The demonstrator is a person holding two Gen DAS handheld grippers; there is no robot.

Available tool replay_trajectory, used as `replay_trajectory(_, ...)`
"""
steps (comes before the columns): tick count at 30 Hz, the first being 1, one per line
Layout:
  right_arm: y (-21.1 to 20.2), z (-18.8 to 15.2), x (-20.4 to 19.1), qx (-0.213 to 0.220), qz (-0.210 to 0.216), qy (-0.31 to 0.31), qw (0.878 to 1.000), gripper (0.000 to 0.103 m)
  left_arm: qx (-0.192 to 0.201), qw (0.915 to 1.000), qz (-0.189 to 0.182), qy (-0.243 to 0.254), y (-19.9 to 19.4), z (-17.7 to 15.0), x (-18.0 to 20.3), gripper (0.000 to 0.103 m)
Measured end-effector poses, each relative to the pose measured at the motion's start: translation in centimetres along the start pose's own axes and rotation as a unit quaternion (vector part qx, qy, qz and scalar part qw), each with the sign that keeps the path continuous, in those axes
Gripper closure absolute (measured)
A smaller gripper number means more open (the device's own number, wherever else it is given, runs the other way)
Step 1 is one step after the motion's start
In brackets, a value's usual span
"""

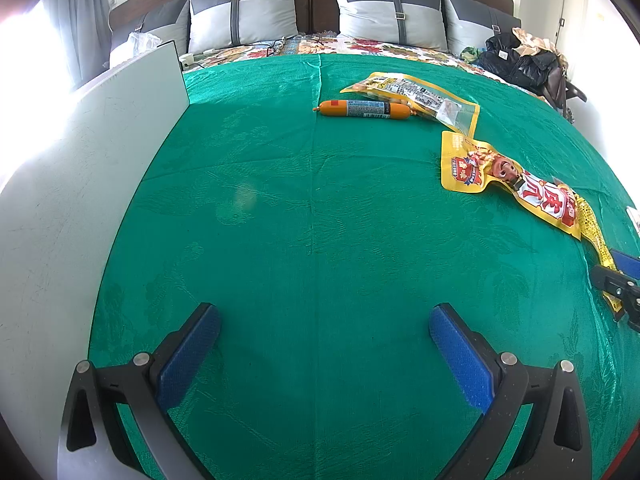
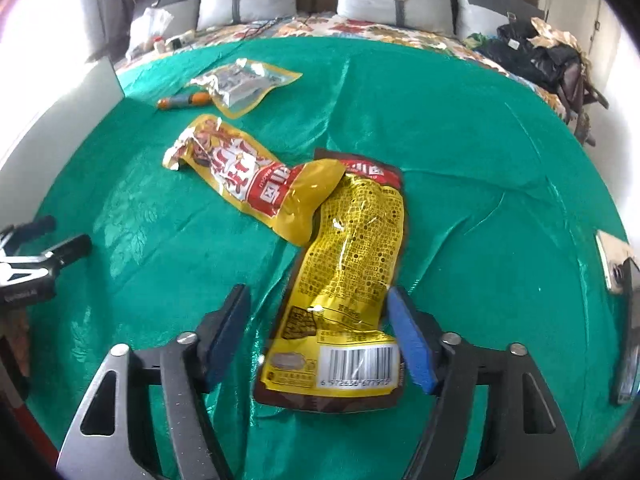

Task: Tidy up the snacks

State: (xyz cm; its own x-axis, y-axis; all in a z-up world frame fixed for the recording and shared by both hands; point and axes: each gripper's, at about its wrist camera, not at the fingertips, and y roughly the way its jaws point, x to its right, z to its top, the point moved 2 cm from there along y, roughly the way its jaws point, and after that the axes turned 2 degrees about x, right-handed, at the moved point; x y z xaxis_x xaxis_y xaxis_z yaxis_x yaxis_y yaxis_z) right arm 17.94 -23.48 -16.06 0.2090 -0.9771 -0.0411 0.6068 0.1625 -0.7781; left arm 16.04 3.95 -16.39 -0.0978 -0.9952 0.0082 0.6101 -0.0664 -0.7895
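Observation:
On the green cloth [image 2: 480, 140], a yellow packet with a barcode [image 2: 352, 248] lies flat between the fingers of my right gripper [image 2: 318, 294]. The jaws stand open: the left pad is clear of the packet and the right pad is at its edge. A yellow-and-red packet [image 2: 248, 176] overlaps its far end. Farther off lie an orange sausage [image 1: 362, 109] and a yellow clear-fronted bag [image 1: 416, 96]. My left gripper [image 1: 324, 316] is open over bare cloth, with nothing between its fingers.
A white board [image 1: 100, 140] stands along the left edge of the cloth. Grey pillows [image 1: 244, 12] line the headboard behind. A black bag and clothes [image 1: 520, 60] sit at the far right. A flat device [image 2: 612, 260] lies at the right edge.

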Motion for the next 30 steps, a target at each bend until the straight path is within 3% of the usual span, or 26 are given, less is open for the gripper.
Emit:
replay_trajectory(5, -1.7, -1.2, 2.2, 0.012, -0.025, 0.009, 1.000, 0.057, 0.000, 1.0000, 0.000, 0.000, 0.0, 0.0, 0.0, 0.000)
replay_trajectory(10, -1.3, -0.7, 6.0, 0.017, -0.083, 0.089, 0.992, 0.058, 0.000, 1.0000, 0.000, 0.000, 0.0, 0.0, 0.0, 0.000)
replay_trajectory(13, -0.1, 1.4, 4.3, 0.007, -0.054, 0.060, 0.997, 0.058, 0.000, 1.0000, 0.000, 0.000, 0.0, 0.0, 0.0, 0.000)
replay_trajectory(17, 0.6, 2.0, -1.8, 0.009, -0.005, -0.065, 0.998, 0.059, 0.000, 1.0000, 0.000, 0.000, 0.0, 0.0, 0.0, 0.000)
replay_trajectory(20, -0.4, 0.7, -4.3, 0.008, 0.082, -0.104, 0.991, 0.060, 0.000, 1.0000, 0.000, 0.000, 0.0, 0.0, 0.0, 0.000)
replay_trajectory(21, -0.7, 0.2, -4.5, 0.008, 0.093, -0.110, 0.990, 0.060, 0.000, 1.0000, 0.000, 0.000, 0.0, 0.0, 0.0, 0.000)
replay_trajectory(24, -1.4, -0.8, -3.4, 0.023, 0.042, -0.098, 0.994, 0.062, 0.000, 1.0000, 0.000, 0.000, 0.0, 0.0, 0.0, 0.000)
replay_trajectory(27, -1.2, -1.1, -0.4, 0.037, -0.054, -0.045, 0.997, 0.062, 0.000, 1.0000, 0.000, 0.000, 0.0, 0.0, 0.0, 0.000)
replay_trajectory(30, -1.0, -1.2, 0.6, 0.048, -0.075, -0.034, 0.995, 0.061, 0.001, 1.0000, 0.000, 0.000, 0.0, 0.0, -0.1, 0.000)
